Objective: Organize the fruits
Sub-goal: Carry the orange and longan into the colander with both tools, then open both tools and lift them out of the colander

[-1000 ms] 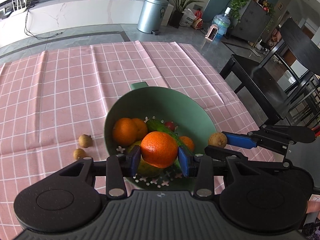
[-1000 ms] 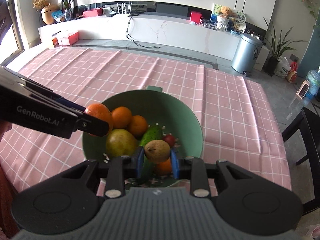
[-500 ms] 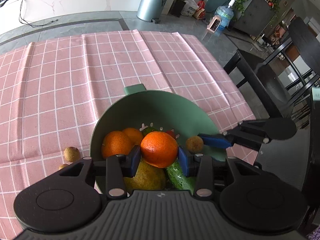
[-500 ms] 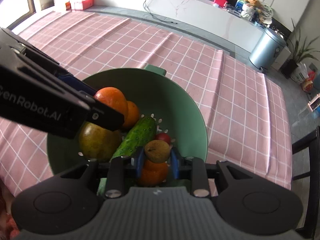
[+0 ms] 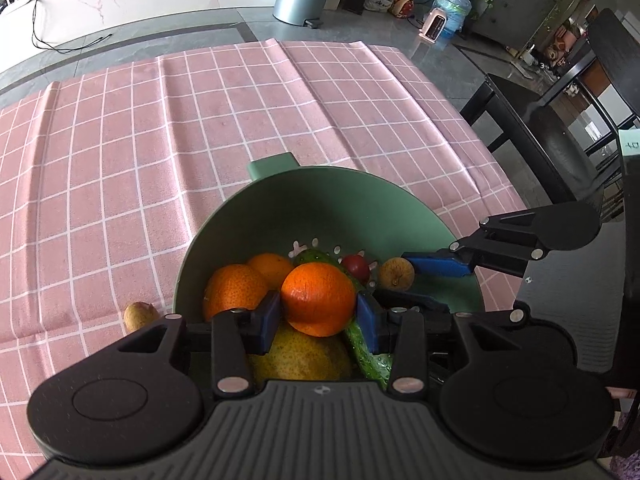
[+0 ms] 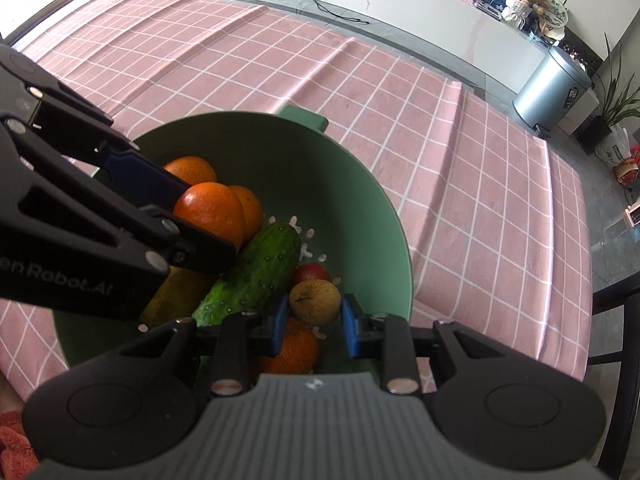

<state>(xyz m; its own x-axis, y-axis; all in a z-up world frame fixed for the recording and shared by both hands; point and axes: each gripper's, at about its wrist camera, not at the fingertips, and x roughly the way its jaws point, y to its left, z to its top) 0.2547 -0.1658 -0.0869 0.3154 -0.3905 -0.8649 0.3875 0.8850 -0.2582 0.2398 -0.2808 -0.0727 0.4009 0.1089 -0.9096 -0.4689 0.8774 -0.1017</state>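
Left wrist view is showing the left gripper (image 5: pixel 318 316) clamping an orange (image 5: pixel 318 298) between its blue pads, hanging right over the green colander bowl (image 5: pixel 360 208) that's sitting on the pink checked tablecloth (image 5: pixel 120 140). Over in the right wrist view, the right gripper (image 6: pixel 315 316) is pinching a small brown round fruit (image 6: pixel 315 298), looks like a longan, also just above the pile inside the bowl. So both hands are doing the drop-off step at once, each carrying one piece in.

The bowl is already holding a cucumber (image 6: pixel 256 276), a couple more oranges (image 5: pixel 234 292), a yellowish pear (image 5: pixel 300 354) and a little red fruit (image 5: pixel 355 266). Another small brown fruit (image 5: pixel 138 316) is sitting on the cloth just beside the bowl's left edge, so I'm guessing the job isn't finishing yet.

Next move, I'd say, is letting both sets of jaws open so the fruit settles onto the heap, low enough that nothing is bouncing off the cucumber. The two grippers are pretty close together, so they'll want to be backing out without bumping each other.
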